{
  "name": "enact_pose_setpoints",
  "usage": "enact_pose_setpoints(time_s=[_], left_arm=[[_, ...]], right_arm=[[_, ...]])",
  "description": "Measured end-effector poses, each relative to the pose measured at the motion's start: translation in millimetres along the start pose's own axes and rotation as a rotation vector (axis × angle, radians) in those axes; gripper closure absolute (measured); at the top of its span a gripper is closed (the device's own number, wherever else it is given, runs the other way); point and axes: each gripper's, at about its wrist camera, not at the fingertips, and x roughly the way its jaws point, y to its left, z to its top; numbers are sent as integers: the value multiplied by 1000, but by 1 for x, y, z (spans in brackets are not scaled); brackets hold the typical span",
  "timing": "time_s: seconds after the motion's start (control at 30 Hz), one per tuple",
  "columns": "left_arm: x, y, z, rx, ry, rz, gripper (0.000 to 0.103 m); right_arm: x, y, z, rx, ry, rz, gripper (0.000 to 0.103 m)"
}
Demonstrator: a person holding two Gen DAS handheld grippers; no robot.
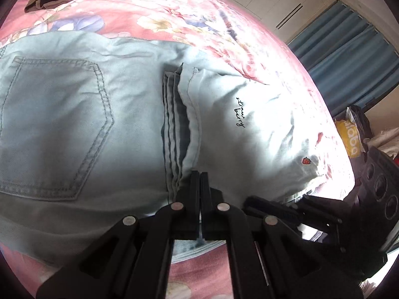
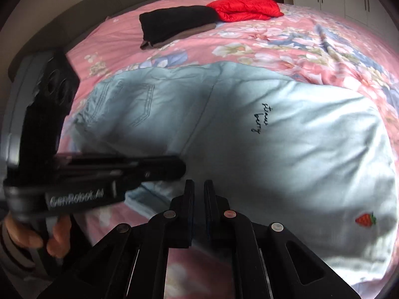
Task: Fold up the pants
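Pale blue pants point(image 1: 104, 114) lie on the bed point(image 1: 174, 22), over a pink floral quilt. Already folded over: hem layers stack in a ridge across the seat panel, back pocket point(image 1: 54, 127) toward 9 o'clock in the left wrist view, script lettering and a small strawberry patch point(image 1: 306, 160) toward 3 o'clock. Long axis of the bundle runs 9 to 3 across both views.

Left gripper point(image 1: 199, 177): fingers nearly closed, tips at the near end of the hem ridge, at 12 o'clock from the camera. Appears to pinch or press the near edge of the fabric; cannot tell which, contact is shadowed.

Right gripper point(image 2: 199, 185): fingers narrow, a slim gap between them, tips over the near edge of the folded leg. Cannot tell if cloth is caught. Cloth spreads from 12 round to 3 o'clock of it.

From the right wrist view the left gripper sits at 9 o'clock, lying level, pointing toward 3, the person's hand point(image 2: 37, 236) wrapped beneath it. Both tools close together along the near edge, left nearer the hem ridge.

Judgement: next fold likely carries the near edge away toward 12 o'clock, or one end across the long axis.

Beyond the pants, at 12 o'clock: a black garment point(image 2: 174, 25) and a red jacket point(image 2: 245, 7), folded, well apart from the work.
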Motion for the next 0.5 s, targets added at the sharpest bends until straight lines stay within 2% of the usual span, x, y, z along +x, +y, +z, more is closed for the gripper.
enact_pose_setpoints(time_s=[0.17,0.23,0.3,0.37,0.43,0.5], left_arm=[[-4,-1,3,6,1,4,102],[-8,-1,1,4,-4,6,102],[-10,-1,0,-3,-3,6,102],[-10,-2,1,2,-1,10,102],[-14,-2,0,5,-2,8,102],[-24,0,-2,-3,-13,-5,97]], right_arm=[[-29,-4,-17,30,2,33,95],[-47,-15,-13,55,-45,21,95],[-66,-31,-8,93,-130,-29,94],[-75,-50,-8,142,-184,-139,87],[-65,-70,-13,206,-120,-244,86],[-52,-78,-27,243,-70,-215,86]])
